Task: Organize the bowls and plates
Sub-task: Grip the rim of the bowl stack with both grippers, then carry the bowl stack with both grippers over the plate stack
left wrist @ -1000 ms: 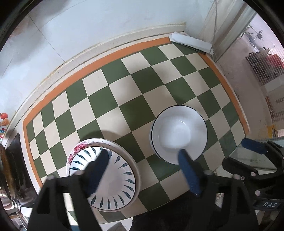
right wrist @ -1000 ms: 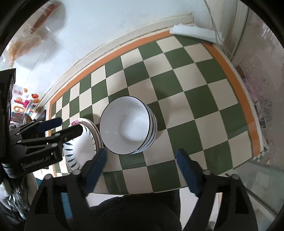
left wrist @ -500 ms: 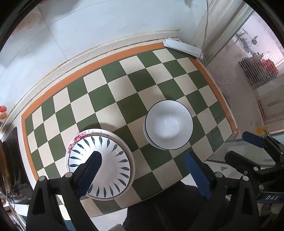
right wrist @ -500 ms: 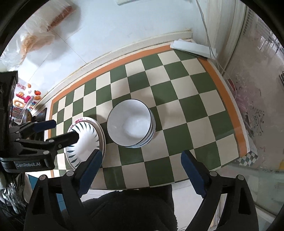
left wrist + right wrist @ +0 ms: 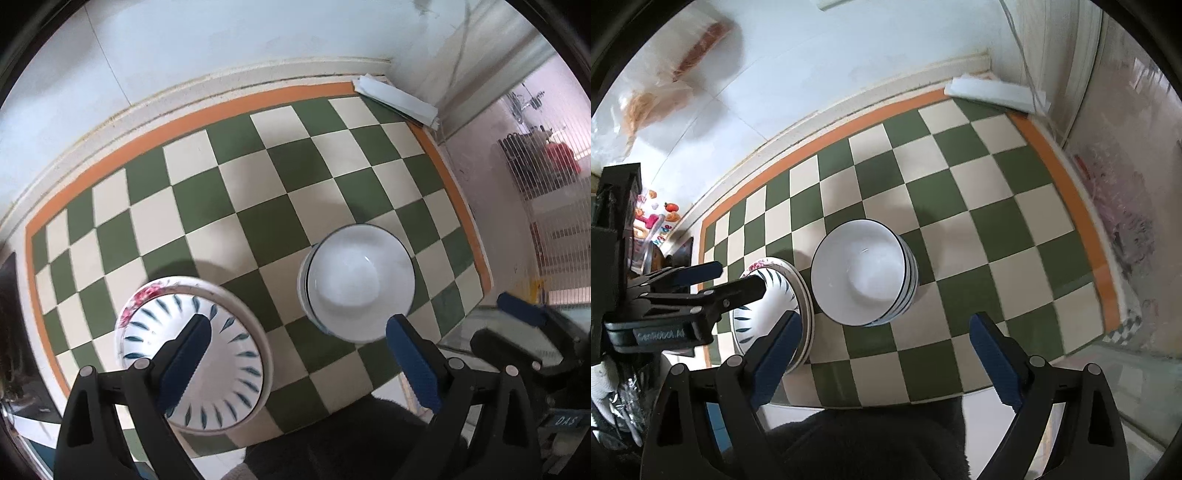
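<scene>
Both grippers hang above a tabletop covered in a green-and-cream checked cloth with an orange border.

The left gripper is spread wide with nothing between its blue-padded fingers. Below its left finger sits a stack of plates; the top plate is white with a ring of dark blue leaf marks, and a plate with a pink flower rim peeks out from under it on the far left side. Just beyond the tip of its right finger stands a stack of white bowls with thin dark rims, nested one inside the other. The two stacks stand close beside each other without touching in this view.

The right gripper is also spread open and holds nothing. From its view the stack of bowls lies ahead, between the fingers and nearer the left one, and the stack of plates lies to the left, partly behind the left finger. The left gripper reaches in from the left over the plates. At the far right corner of the tabletop, ahead of both grippers, lies a folded white cloth.
</scene>
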The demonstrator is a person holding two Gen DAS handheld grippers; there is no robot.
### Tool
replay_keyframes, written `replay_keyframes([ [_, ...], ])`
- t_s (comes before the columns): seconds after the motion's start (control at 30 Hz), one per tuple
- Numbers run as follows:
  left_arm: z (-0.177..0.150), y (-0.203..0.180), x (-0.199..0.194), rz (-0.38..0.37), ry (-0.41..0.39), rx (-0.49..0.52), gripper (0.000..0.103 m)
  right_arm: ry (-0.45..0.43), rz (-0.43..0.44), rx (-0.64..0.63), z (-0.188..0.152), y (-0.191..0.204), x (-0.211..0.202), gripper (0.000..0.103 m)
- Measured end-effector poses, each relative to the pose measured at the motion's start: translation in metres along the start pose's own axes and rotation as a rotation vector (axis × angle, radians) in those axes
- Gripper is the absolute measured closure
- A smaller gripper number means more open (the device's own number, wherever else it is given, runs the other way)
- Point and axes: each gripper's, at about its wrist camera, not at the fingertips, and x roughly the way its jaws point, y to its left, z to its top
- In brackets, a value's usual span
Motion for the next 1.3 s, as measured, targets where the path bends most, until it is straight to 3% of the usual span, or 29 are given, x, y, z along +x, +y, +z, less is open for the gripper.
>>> replay_keyframes([
  [0.2, 0.024, 0.017, 0.046, -0.031, 0.088, -0.092, 0.006, 0.051, 0.190, 0.137, 0.012, -0.032, 0.051, 0.009],
  [0.43, 0.044, 0.034, 0.109, -0.094, 0.226, -0.197, 0.006, 0.144, 0.352, 0.288, 0.019, -0.062, 0.128, 0.009],
  [0.6, 0.047, 0.033, 0.140, -0.157, 0.287, -0.202, 0.008, 0.200, 0.395, 0.296, 0.018, -0.064, 0.172, 0.009],
  [0.77, 0.045, 0.026, 0.151, -0.185, 0.281, -0.179, 0.027, 0.234, 0.432, 0.301, 0.016, -0.063, 0.200, 0.011],
  [0.87, 0.043, 0.020, 0.150, -0.240, 0.258, -0.158, 0.043, 0.241, 0.450, 0.322, 0.015, -0.065, 0.210, 0.027],
  [0.9, 0.043, 0.018, 0.148, -0.266, 0.250, -0.150, 0.053, 0.235, 0.448, 0.323, 0.015, -0.065, 0.212, 0.030],
  [1.0, 0.044, 0.009, 0.143, -0.237, 0.208, -0.101, 0.054, 0.220, 0.420, 0.311, 0.016, -0.064, 0.214, 0.040],
  [1.3, 0.039, 0.013, 0.136, -0.227, 0.191, -0.131, 0.054, 0.209, 0.423, 0.274, 0.020, -0.054, 0.217, 0.040],
])
